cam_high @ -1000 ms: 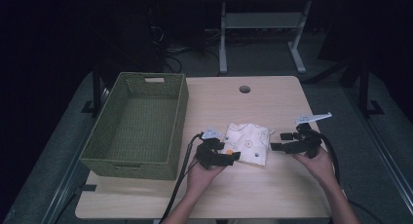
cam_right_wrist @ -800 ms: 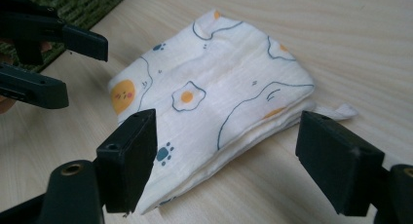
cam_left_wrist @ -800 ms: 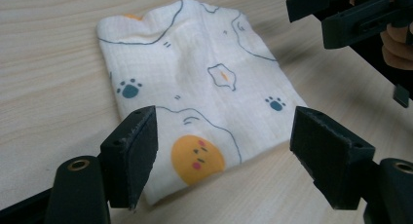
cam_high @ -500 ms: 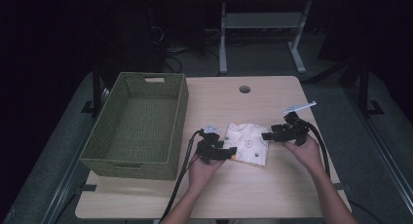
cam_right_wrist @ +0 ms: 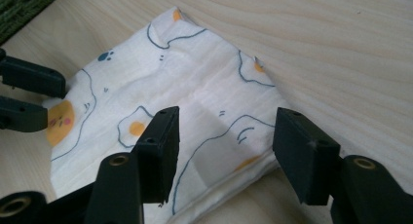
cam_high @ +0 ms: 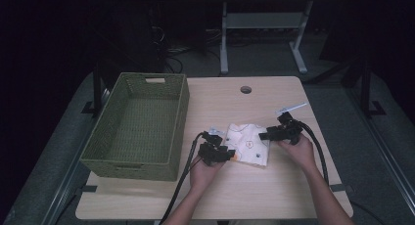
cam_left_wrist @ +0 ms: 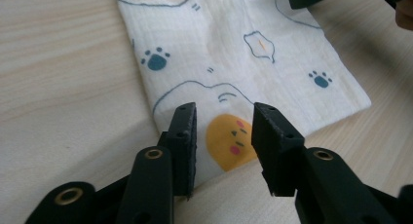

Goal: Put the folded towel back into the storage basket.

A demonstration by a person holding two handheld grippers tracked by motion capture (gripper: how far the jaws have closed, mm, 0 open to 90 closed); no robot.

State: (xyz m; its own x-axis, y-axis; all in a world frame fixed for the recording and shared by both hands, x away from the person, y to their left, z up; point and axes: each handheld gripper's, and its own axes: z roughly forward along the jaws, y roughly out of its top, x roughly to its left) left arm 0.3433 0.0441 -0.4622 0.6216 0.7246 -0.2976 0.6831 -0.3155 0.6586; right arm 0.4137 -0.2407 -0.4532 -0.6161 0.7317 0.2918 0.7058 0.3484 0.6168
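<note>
A folded white cloth [cam_high: 248, 144] with printed fried eggs, blue paw marks and thin blue outlines lies flat on the light wooden counter [cam_high: 244, 186], to the right of a green woven basket [cam_high: 137, 127] and well apart from it. In the high view, the left tongs [cam_high: 230, 154] are at the near left corner of the cloth, and the right tongs [cam_high: 264, 135] are at its right edge, so the cloth is between the two hands. In the left gripper view, the left tongs [cam_left_wrist: 224, 136] stand over the corner of the cloth [cam_left_wrist: 234, 68], where a yellow yolk with a small face [cam_left_wrist: 229, 141] is printed; the two black jaws are on either side of this yolk with a clear gap between them. The jaws have just been closing, but the pads do not press on the fabric yet, so these tongs are released around the corner. In the right gripper view, the right tongs [cam_right_wrist: 224, 136] straddle the folded edge of the cloth [cam_right_wrist: 170, 87]; their jaws have also just been closing, and they are wider apart than the left ones, with the thick layered edge lying between them and not squeezed. In the same view, the jaws of the left tongs [cam_right_wrist: 29, 95] appear at the far corner of the cloth. A round hole [cam_high: 245, 90] is in the counter beyond the cloth. The basket has nothing in it that I can see.
</note>
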